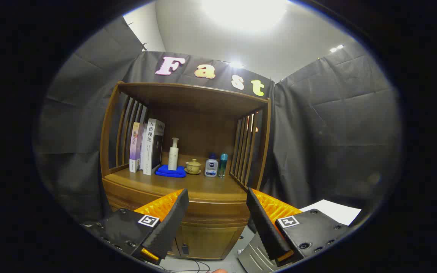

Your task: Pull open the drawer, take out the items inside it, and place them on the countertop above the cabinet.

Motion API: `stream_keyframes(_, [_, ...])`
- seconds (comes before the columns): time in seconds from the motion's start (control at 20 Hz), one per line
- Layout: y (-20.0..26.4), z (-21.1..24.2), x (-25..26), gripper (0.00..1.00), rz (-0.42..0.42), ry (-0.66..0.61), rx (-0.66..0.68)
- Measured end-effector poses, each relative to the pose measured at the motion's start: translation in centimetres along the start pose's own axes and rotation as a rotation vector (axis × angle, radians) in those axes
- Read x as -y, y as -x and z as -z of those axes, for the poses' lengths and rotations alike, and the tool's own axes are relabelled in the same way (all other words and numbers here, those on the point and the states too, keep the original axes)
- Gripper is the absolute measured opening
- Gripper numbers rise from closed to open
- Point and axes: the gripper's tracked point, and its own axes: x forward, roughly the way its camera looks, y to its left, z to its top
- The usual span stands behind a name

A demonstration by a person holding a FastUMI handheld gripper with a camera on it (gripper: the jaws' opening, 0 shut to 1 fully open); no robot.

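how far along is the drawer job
Nothing looks done yet: the drawer in the wooden cabinet is shut. The gripper is open and empty, fingers apart in front of the drawer. Left: pull it open, lift out its items, set them on the countertop.

Gripper (216,212) level, fingers (173,223) spread wide, empty

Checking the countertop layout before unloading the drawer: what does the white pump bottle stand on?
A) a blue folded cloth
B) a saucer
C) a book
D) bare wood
A: the white pump bottle stands upright on the blue folded cloth, beyond the open gripper.
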Motion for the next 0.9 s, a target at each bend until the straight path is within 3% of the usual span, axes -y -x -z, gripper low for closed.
stream_keyframes(0.9, [-0.26,-0.06,-0.44,0.97,-0.004,0.021,0.017])
